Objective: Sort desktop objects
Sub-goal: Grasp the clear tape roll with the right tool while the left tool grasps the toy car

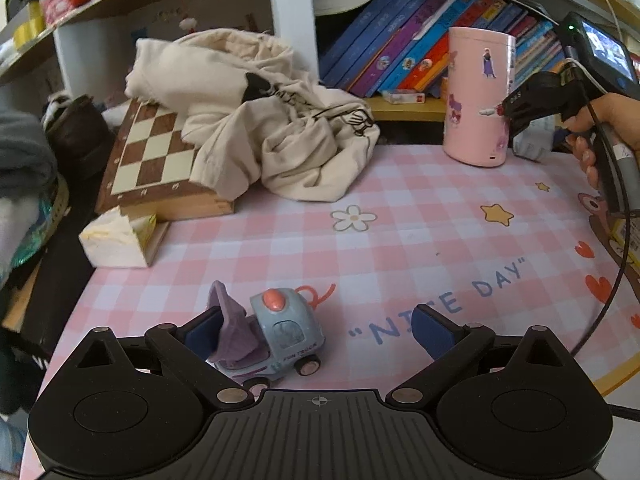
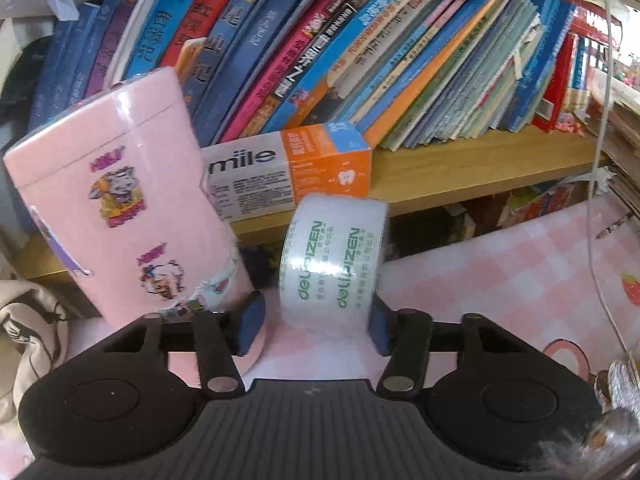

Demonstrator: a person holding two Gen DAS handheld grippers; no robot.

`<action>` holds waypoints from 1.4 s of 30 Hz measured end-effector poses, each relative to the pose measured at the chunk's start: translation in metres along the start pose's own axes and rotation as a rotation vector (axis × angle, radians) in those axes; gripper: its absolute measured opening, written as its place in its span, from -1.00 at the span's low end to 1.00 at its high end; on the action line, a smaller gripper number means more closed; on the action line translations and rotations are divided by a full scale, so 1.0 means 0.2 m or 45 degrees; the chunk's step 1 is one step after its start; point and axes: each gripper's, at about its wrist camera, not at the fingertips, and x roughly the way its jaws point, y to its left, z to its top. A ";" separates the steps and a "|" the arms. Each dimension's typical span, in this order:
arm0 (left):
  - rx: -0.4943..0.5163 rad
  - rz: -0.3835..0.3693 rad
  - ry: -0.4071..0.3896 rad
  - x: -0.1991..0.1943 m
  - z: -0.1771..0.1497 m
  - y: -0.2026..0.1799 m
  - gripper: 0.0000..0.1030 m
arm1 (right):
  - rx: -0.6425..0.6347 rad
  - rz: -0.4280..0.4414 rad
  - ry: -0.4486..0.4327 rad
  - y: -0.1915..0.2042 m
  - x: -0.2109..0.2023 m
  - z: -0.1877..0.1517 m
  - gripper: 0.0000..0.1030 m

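Right wrist view: the right gripper (image 2: 316,322) has its fingers part open around a tape roll (image 2: 334,268) standing on edge on the pink checked mat (image 2: 500,272), the right pad touching it, the left apart; a pink canister (image 2: 120,216) stands just left, a toothpaste box (image 2: 288,172) and leaning books (image 2: 360,52) on the shelf behind; left wrist view: the left gripper (image 1: 320,328) is wide open, holding nothing, a toy truck (image 1: 276,336) beside its left finger; far left, a cloth bag (image 1: 264,120) lies over a chessboard (image 1: 156,156).
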 end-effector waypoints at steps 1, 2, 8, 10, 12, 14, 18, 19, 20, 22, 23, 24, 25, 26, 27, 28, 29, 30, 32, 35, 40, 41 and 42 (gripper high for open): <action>0.002 0.001 -0.003 0.00 0.00 0.00 0.93 | 0.002 0.013 0.002 0.00 0.00 0.00 -0.31; 0.004 0.001 -0.006 0.00 0.00 0.00 0.93 | 0.003 0.026 0.004 0.00 0.00 0.00 -0.31; -0.015 0.009 0.000 0.01 0.01 0.02 0.91 | 0.021 0.038 -0.022 0.01 -0.07 -0.03 -0.32; -0.028 0.006 0.001 0.00 0.01 0.03 0.91 | 0.024 0.064 -0.031 0.02 -0.13 -0.05 -0.33; -0.030 0.005 -0.002 0.00 0.01 0.03 0.91 | 0.023 0.096 -0.041 0.03 -0.19 -0.08 -0.34; -0.024 0.009 -0.007 -0.01 0.01 0.03 0.92 | 0.014 0.127 -0.039 0.04 -0.25 -0.11 -0.37; -0.011 0.013 -0.020 -0.03 0.01 0.03 0.92 | -0.005 0.212 0.009 0.08 -0.36 -0.20 -0.79; -0.007 0.014 -0.023 -0.03 0.01 0.03 0.92 | -0.012 0.232 0.034 0.08 -0.39 -0.23 -0.81; -0.004 0.017 -0.022 -0.03 0.01 0.03 0.92 | -0.019 0.254 0.048 0.09 -0.41 -0.25 -0.83; 0.002 0.024 -0.017 -0.03 0.01 0.04 0.92 | -0.066 0.296 0.071 0.11 -0.45 -0.31 -0.86; 0.005 0.027 -0.015 -0.02 0.01 0.04 0.92 | -0.083 0.316 0.082 0.11 -0.48 -0.33 -0.87; 0.008 0.030 -0.013 -0.02 0.01 0.04 0.92 | -0.100 0.342 0.094 0.12 -0.51 -0.35 -0.89; 0.011 0.033 -0.011 -0.02 0.01 0.04 0.92 | -0.120 0.367 0.105 0.12 -0.55 -0.37 -0.89; 0.014 0.037 -0.008 -0.01 0.01 0.04 0.92 | -0.141 0.392 0.117 0.13 -0.58 -0.39 -0.89; 0.018 0.040 -0.006 -0.01 0.01 0.04 0.92 | -0.162 0.416 0.128 0.13 -0.61 -0.41 -0.89; 0.021 0.043 -0.004 -0.01 0.01 0.04 0.92 | -0.196 0.441 0.132 0.13 -0.65 -0.44 -0.89; 0.029 0.049 0.002 0.00 0.01 0.04 0.92 | -0.228 0.462 0.136 0.13 -0.69 -0.46 -0.89; 0.033 0.055 0.010 0.01 0.01 0.04 0.92 | -0.259 0.484 0.146 0.13 -0.74 -0.49 -0.89; 0.034 0.066 0.025 0.03 0.00 0.04 0.92 | -0.301 0.513 0.170 0.13 -0.80 -0.53 -0.89; 0.014 0.074 0.045 0.05 -0.02 0.05 0.91 | -0.350 0.532 0.219 0.12 -0.86 -0.60 -0.89; -0.063 0.053 0.054 0.06 -0.05 0.09 0.49 | -0.410 0.537 0.260 0.11 -0.94 -0.69 -0.89; -0.065 0.064 0.051 0.05 -0.04 0.09 0.25 | -0.419 0.536 0.265 0.11 -0.94 -0.71 -0.89; -0.064 0.056 0.054 0.05 -0.04 0.10 0.22 | -0.428 0.534 0.269 0.10 -0.95 -0.72 -0.89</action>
